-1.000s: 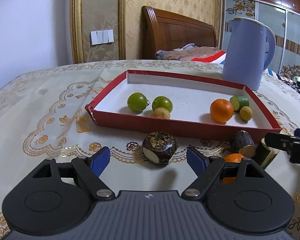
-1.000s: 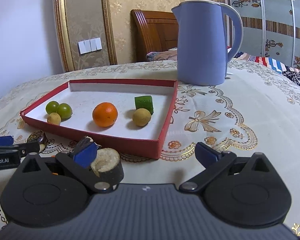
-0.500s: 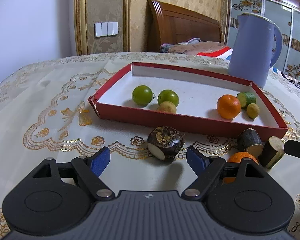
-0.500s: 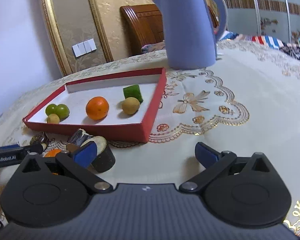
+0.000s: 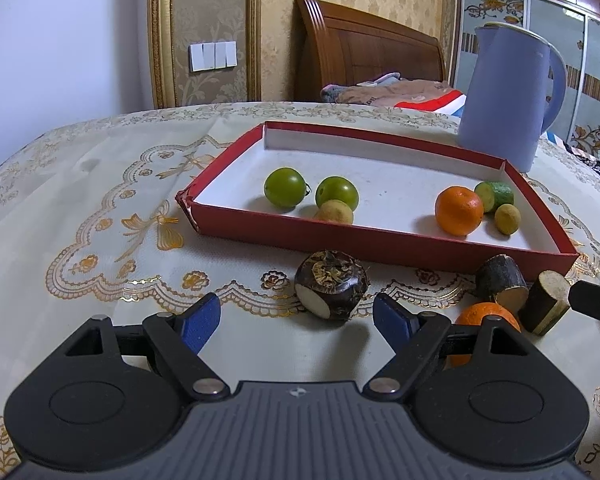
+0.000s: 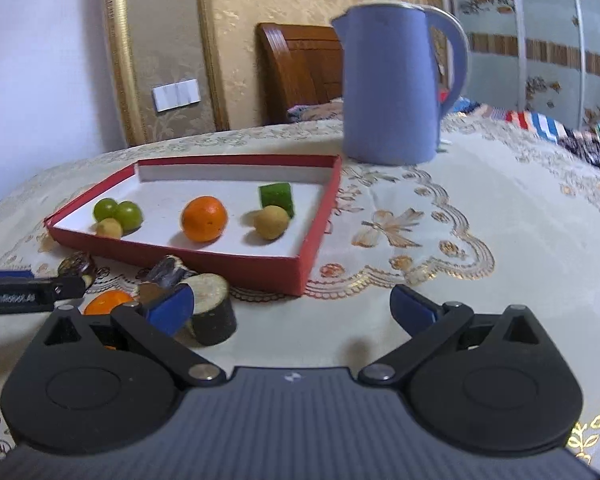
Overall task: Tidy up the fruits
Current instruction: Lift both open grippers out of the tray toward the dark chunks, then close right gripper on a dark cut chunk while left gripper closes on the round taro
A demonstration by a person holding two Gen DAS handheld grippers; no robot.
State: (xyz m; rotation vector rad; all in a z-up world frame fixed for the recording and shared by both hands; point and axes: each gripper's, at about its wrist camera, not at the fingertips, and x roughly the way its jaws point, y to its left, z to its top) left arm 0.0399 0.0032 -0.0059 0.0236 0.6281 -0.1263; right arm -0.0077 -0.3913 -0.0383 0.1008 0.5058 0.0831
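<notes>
Fingers [image 5: 200,322] apart; dark round fruit [image 5: 331,285] ahead, pale cut face.

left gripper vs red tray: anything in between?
Yes. In the left wrist view a dark water chestnut lies on the tablecloth between the open left gripper and the red tray front wall.

The only readable lettering is white print on the black bar of the left claw [image 6: 28,294], seen at the left edge of the right wrist view; it reads roughly "GenRobot.AI", slightly blurred. A small white emblem sits on each grey ribbed housing, too small to read.
</notes>
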